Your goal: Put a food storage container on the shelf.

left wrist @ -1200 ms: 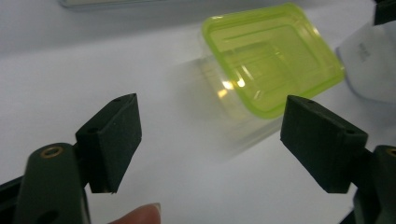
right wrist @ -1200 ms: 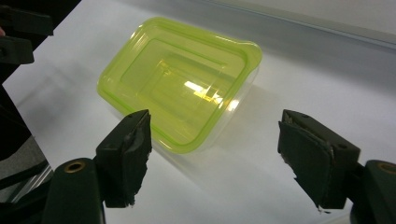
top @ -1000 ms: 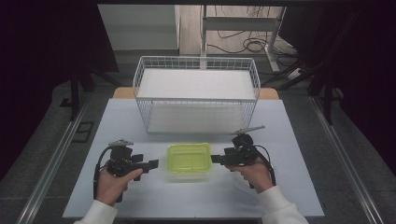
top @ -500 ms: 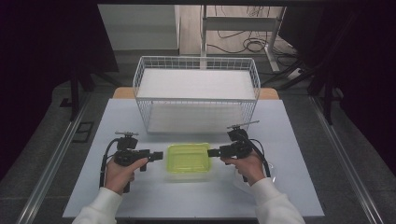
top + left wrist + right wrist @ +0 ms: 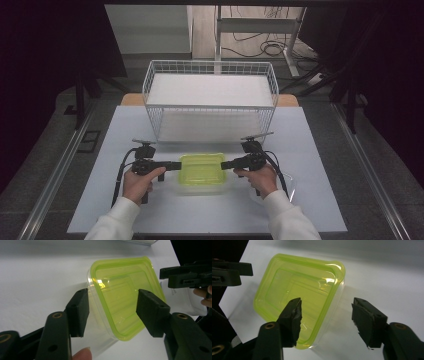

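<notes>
A clear plastic container with a yellow-green lid (image 5: 202, 171) lies flat on the white table, between my two grippers. My left gripper (image 5: 176, 165) points at the container's left edge; in the left gripper view it (image 5: 112, 310) is open, its jaws straddling the near end of the lid (image 5: 125, 295). My right gripper (image 5: 226, 164) points at the container's right edge. It (image 5: 325, 317) is also open in the right gripper view, one jaw over the lid (image 5: 299, 290), the other over bare table. Neither gripper holds anything.
A white wire basket (image 5: 210, 102) stands behind the container, at the table's far middle. A clear plastic piece (image 5: 287, 187) lies under my right hand. The white table (image 5: 210, 215) has free room at the front and at both sides.
Both grippers have moved inward from the container's sides until their tips reach its left and right edges. The container has not moved.
</notes>
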